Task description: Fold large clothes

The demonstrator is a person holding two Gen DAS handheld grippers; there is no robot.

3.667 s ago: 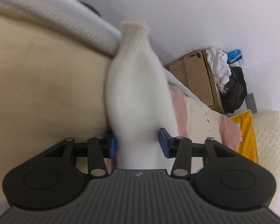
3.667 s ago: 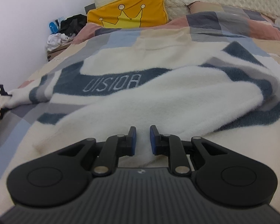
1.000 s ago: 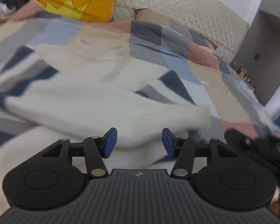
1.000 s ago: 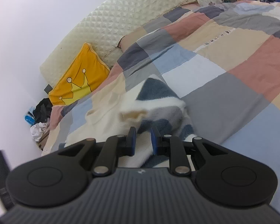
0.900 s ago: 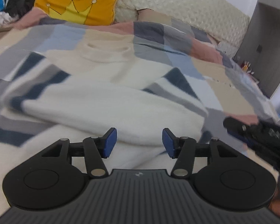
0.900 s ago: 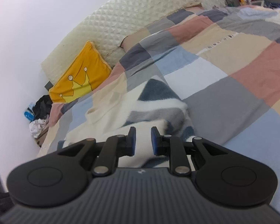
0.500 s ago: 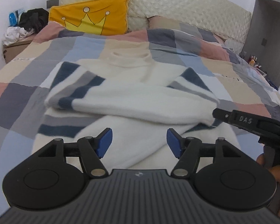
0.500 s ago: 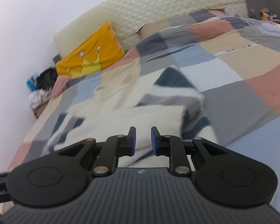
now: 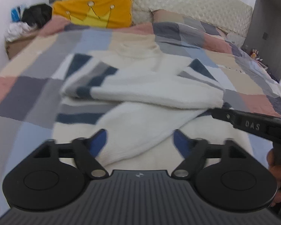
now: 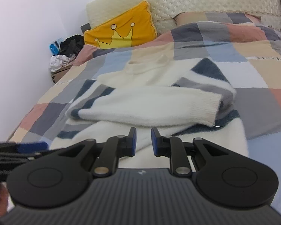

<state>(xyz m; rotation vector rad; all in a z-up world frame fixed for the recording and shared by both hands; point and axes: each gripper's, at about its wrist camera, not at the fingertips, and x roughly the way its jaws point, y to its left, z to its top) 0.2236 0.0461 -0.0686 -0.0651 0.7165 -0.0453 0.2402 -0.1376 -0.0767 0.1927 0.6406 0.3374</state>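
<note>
Sweater [image 9: 140, 97] lies flat on the bed's patchwork quilt [image 9: 24, 93], collar toward the headboard [image 9: 187, 1], both sleeves folded across the chest and crossing each other. Quilt lies bare on both sides of it; to the left the bed edge meets a white wall, to the right the quilt runs on toward a dark doorway. Yellow crown cushion [image 10: 119, 31] leans on the headboard, well apart from the collar.

Left gripper [image 9: 139, 140] hovers over the hem, jaws wide and opening; the lower sleeve shows between them, pads not pressing it. Right gripper [image 10: 142, 141] also sits above the hem, jaws narrow with a small gap, nothing clamped.

Cardboard box [image 10: 60, 73] beside the bed at the wall carries a heap of dark and white clothes [image 10: 69, 50].
</note>
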